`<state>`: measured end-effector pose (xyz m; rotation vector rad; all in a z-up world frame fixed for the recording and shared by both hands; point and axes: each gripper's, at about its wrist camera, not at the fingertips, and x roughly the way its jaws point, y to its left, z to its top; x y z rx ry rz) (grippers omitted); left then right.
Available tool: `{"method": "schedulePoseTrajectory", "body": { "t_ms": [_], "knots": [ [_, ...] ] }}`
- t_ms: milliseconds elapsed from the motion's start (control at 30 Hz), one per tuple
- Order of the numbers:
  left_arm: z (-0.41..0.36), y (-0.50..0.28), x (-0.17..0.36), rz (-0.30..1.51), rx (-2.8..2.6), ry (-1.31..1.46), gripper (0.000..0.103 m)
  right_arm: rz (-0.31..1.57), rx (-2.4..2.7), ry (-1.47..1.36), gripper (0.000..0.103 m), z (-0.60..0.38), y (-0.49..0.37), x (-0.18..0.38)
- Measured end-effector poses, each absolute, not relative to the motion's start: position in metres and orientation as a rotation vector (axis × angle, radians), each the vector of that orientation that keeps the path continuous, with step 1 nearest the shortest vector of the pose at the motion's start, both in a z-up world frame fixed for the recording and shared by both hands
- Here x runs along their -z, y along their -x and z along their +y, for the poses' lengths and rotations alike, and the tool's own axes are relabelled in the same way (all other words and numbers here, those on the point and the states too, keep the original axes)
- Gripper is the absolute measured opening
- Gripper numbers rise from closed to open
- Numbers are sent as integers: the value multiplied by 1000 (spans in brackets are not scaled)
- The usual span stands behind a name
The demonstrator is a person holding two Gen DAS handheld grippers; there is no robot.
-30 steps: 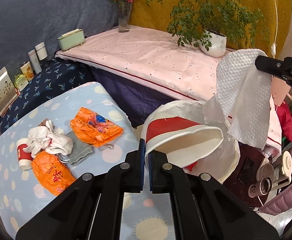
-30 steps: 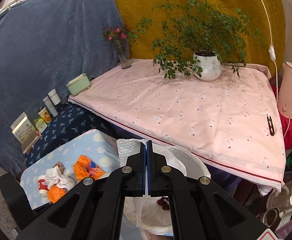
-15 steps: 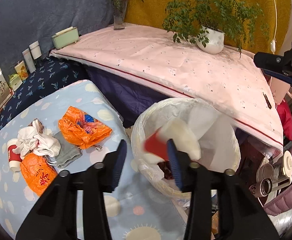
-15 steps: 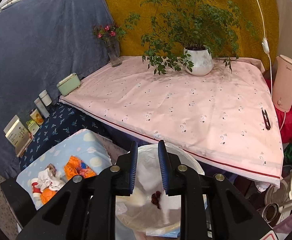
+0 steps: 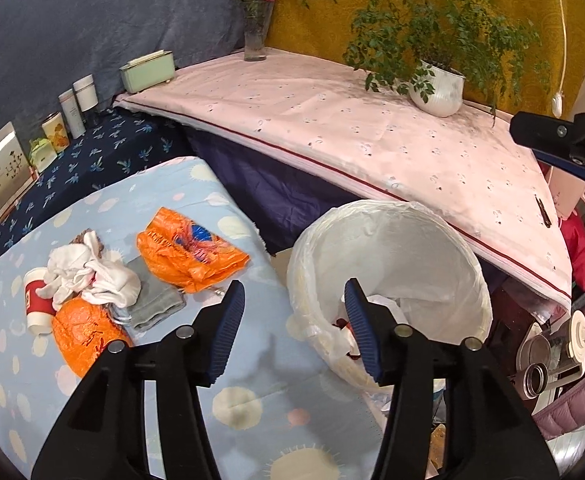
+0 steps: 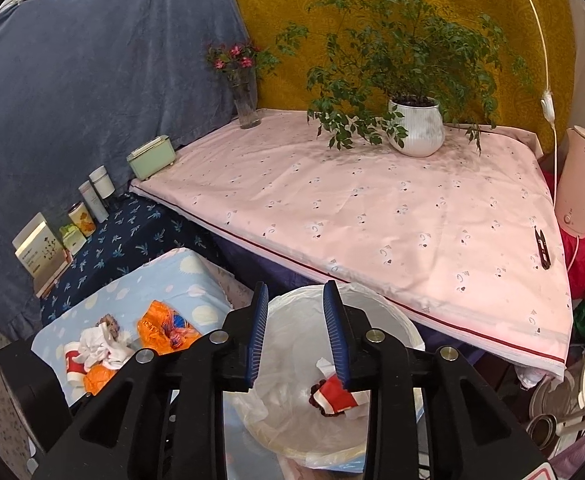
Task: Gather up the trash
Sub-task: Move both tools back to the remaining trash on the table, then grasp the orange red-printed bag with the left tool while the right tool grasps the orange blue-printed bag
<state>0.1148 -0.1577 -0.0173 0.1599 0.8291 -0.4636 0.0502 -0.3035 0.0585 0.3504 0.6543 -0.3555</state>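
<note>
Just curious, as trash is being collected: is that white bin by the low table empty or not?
Not empty. Inside the lined trash bin lie a red-and-white paper cup and crumpled white paper; it's far from full.

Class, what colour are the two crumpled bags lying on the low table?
Orange; one has a blue print, the other red marks. Left wrist view shows them best.

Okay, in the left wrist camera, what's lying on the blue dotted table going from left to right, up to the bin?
Red paper cup → white crumpled cloth → grey cloth → orange plastic bag → white-lined trash bin.
</note>
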Motion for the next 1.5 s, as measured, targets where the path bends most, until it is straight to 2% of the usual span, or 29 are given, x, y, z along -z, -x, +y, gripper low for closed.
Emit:
{"method": "schedulePoseTrajectory", "body": {
  "t_ms": [333,367,667,800,1167,1233,1300,1400,1433,1500],
  "knots": [
    [-97,-130,32,883,346,-92,60,688,293,-293,33,-268,-66,-52],
    [-89,-132,33,887,330,-85,64,690,288,-289,33,-264,-67,-52],
    [-33,-144,48,934,211,-23,76,729,227,-238,34,-227,-85,-41],
    [-9,-149,59,969,157,10,85,744,206,-225,34,-215,-92,-36],
    [38,-171,101,1136,93,207,87,789,148,-191,36,-186,-108,-17],
    [42,-173,107,1148,87,236,84,808,134,-179,36,-179,-112,-9],
    [44,-175,111,1157,91,250,66,827,118,-173,36,-173,-114,-2],
    [47,-176,116,1178,110,267,49,858,90,-162,36,-162,-119,12],
    [48,-176,117,1178,113,269,46,867,82,-157,36,-159,-121,16],
    [49,-175,117,1168,117,255,32,879,68,-153,36,-154,-125,23]
  ]
}}
